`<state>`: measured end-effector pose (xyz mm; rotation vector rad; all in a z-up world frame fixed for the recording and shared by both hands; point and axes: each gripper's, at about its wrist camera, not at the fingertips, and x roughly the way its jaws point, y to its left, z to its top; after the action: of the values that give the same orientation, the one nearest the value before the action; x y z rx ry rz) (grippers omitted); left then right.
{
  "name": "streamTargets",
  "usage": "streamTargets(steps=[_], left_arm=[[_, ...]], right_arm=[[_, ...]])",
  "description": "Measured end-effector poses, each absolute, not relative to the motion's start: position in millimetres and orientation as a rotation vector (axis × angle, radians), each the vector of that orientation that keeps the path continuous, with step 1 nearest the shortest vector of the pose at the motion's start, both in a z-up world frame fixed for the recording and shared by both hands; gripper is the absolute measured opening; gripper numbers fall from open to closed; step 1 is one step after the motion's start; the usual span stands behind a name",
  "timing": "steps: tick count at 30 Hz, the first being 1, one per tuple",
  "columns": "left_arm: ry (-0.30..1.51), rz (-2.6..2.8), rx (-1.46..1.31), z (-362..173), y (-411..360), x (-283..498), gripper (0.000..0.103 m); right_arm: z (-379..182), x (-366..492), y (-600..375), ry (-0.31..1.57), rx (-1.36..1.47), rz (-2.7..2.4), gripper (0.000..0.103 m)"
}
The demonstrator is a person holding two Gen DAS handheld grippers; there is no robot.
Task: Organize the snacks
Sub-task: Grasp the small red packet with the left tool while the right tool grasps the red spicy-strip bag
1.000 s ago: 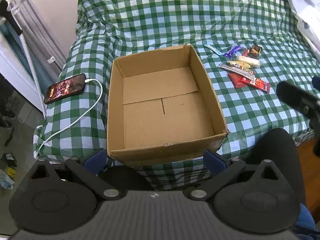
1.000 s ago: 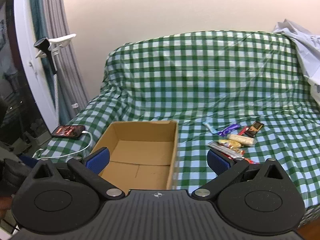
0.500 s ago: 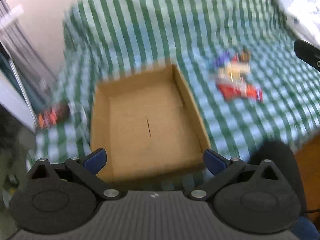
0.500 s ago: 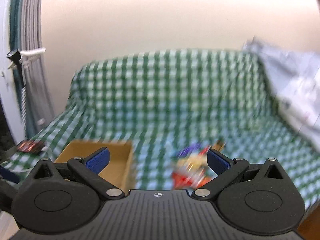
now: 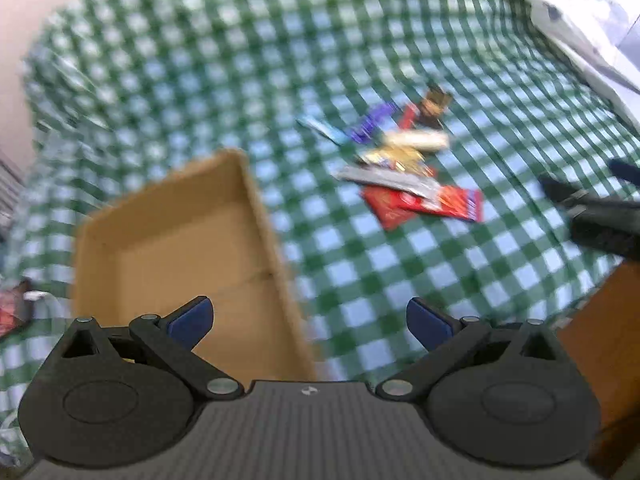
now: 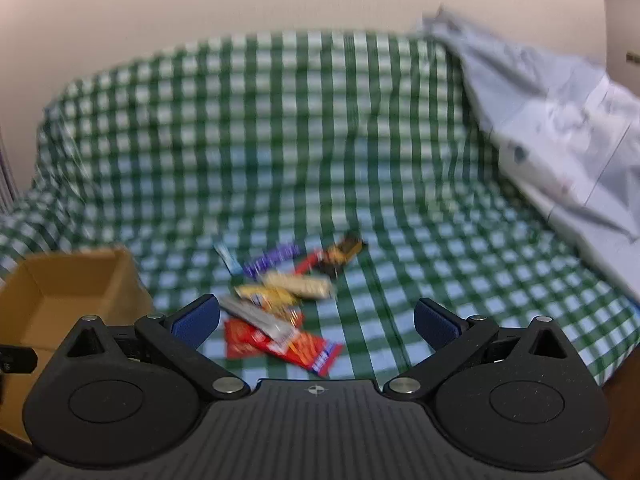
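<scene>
A green-and-white checked cloth covers the surface. The pile of snack packets lies just ahead of the right gripper, whose jaws stand wide apart and empty; the red packet nearest it runs slantwise, left-far to right-near. The open cardboard box sits ahead-left of the left gripper, also spread and empty.

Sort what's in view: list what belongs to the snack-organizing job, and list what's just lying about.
Belongs to the job:
snack pile
cardboard box, nothing visible inside
left gripper and right gripper, both open and holding nothing

Just lying about:
phone left of the box
white bedding
checked cover
</scene>
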<state>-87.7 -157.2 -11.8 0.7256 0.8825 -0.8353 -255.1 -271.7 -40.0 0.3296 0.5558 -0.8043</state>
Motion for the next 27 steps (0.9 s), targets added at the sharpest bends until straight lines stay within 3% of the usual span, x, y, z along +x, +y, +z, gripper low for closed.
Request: streamTargets(steps=[16, 17, 18, 23, 27], left_arm=[[1.224, -0.724, 0.664, -146, -339, 19, 0.103], [1.250, -0.707, 0.653, -156, -345, 25, 0.103], [1.274, -0.679, 0.639, -166, -351, 30, 0.103], [1.315, -0.697, 0.639, -198, -369, 34, 0.103], [1.327, -0.722, 0.658, -218, -385, 30, 0.103]], right_arm=[[-221, -105, -385, 0.858, 0.228, -0.482, 0.101], [-226, -103, -387, 0.869, 0.219, -0.467, 0.094], [-228, -105, -388, 0.864, 0.227, -0.448, 0.094], [-227, -132, -398, 0.821, 0.238, -0.466, 0.064], [-226, -157, -412, 0.822, 0.306, -0.583, 0.060]])
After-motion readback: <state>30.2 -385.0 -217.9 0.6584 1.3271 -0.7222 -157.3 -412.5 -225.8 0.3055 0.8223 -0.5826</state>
